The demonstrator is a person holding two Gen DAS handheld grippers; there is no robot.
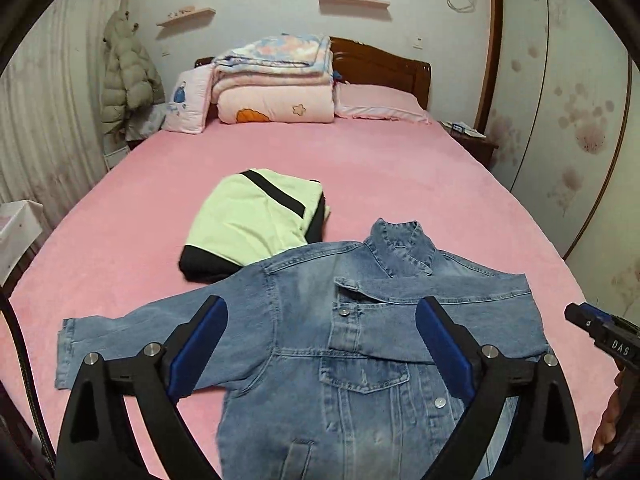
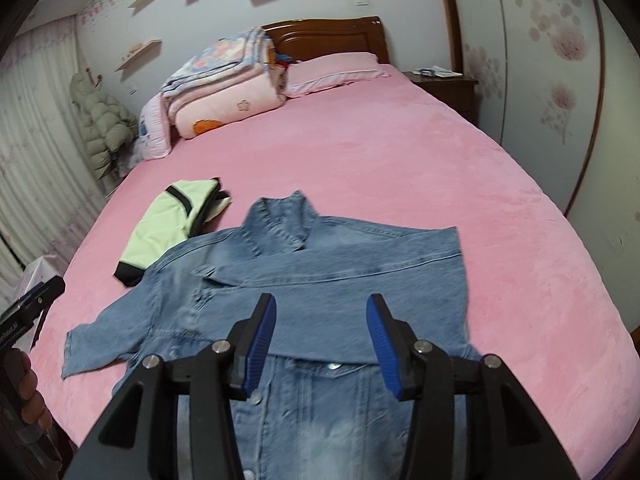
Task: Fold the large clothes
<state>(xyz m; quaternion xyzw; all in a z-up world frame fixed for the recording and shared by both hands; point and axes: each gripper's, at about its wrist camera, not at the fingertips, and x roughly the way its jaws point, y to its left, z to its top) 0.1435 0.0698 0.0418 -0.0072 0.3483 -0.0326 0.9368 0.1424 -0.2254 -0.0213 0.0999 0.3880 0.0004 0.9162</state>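
A blue denim jacket [image 1: 360,344] lies front up on the pink bed [image 1: 360,160], collar toward the headboard. Its right sleeve is folded across the chest; the left sleeve [image 1: 132,336] stretches out flat to the left. My left gripper [image 1: 320,316] hovers above the jacket, jaws wide open and empty. In the right wrist view the same jacket [image 2: 340,272] lies below my right gripper [image 2: 322,312], which is open about halfway with nothing between its blue pads [image 2: 262,336]. The right gripper's tip [image 1: 600,332] shows at the left view's right edge.
A folded pale green and black garment [image 1: 256,220] lies just beyond the jacket's left shoulder. Stacked quilts [image 1: 276,80] and a pillow [image 1: 380,104] sit at the headboard. A nightstand [image 2: 444,84] stands right of the bed, a puffer coat [image 1: 124,80] hangs left.
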